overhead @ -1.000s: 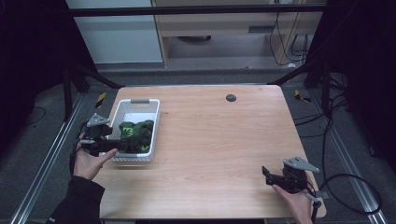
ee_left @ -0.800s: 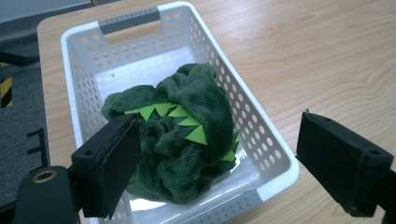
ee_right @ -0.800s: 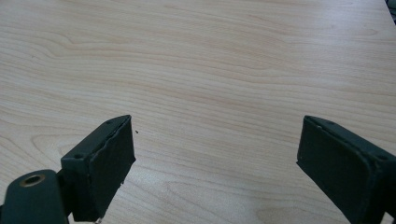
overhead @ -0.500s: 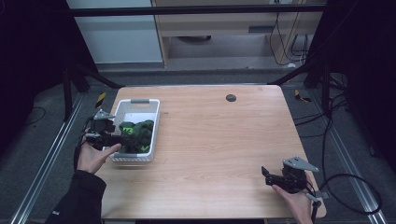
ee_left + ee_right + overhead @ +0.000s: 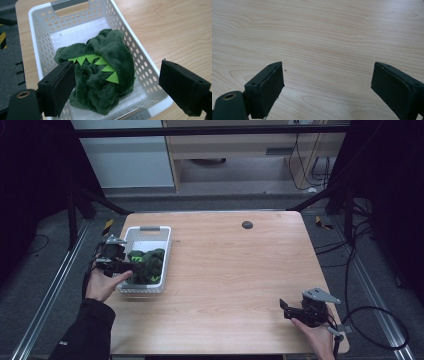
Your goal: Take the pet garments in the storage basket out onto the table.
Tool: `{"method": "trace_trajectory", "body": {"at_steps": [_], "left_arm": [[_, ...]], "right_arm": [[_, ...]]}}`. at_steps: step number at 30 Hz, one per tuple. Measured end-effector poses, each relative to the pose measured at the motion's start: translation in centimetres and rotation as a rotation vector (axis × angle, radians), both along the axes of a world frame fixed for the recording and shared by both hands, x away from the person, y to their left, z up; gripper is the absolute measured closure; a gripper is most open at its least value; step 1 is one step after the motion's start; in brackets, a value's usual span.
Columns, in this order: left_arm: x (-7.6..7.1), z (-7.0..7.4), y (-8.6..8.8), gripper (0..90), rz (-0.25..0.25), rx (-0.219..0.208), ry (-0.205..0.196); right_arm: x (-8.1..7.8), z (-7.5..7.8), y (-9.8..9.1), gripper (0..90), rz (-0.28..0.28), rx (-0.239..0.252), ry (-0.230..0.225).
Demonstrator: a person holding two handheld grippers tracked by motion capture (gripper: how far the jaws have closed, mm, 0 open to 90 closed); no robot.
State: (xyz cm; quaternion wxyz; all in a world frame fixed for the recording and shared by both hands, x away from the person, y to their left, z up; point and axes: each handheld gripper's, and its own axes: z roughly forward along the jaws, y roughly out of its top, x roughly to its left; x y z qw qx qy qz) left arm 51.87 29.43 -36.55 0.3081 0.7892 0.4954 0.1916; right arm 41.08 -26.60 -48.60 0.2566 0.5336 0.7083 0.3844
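I see a light wooden table (image 5: 235,270) standing on grey floor (image 5: 50,270). A white perforated basket (image 5: 159,240) sits near its left edge, and a small dark round disc (image 5: 247,224) lies near the far edge.

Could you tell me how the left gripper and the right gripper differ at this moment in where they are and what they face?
The left gripper is over the white basket at the table's left edge; the right gripper is near the front right corner. The left gripper's jaws straddle the dark green plush toy; the right gripper's jaws face bare wooden table. Both are open and hold nothing.
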Motion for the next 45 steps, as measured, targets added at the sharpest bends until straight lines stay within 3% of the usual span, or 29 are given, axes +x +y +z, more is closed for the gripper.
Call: {"method": "trace_trajectory", "body": {"at_steps": [32, 40, 45], "left_arm": [[2.8, -1.2, -1.8, 13.3, 0.005, 0.042, 0.105], [3.3, -1.5, -2.1, 13.4, 0.02, 0.065, 0.117], [3.7, -2.0, -2.1, 14.5, 0.029, 0.057, 0.126]], "right_arm": [[0.1, -0.1, 0.1, 10.0, 0.01, 0.001, 0.01], [0.1, -0.1, 0.1, 9.9, 0.012, 0.002, 0.012], [0.1, -0.1, 0.1, 9.9, 0.015, 0.009, 0.018]]}}
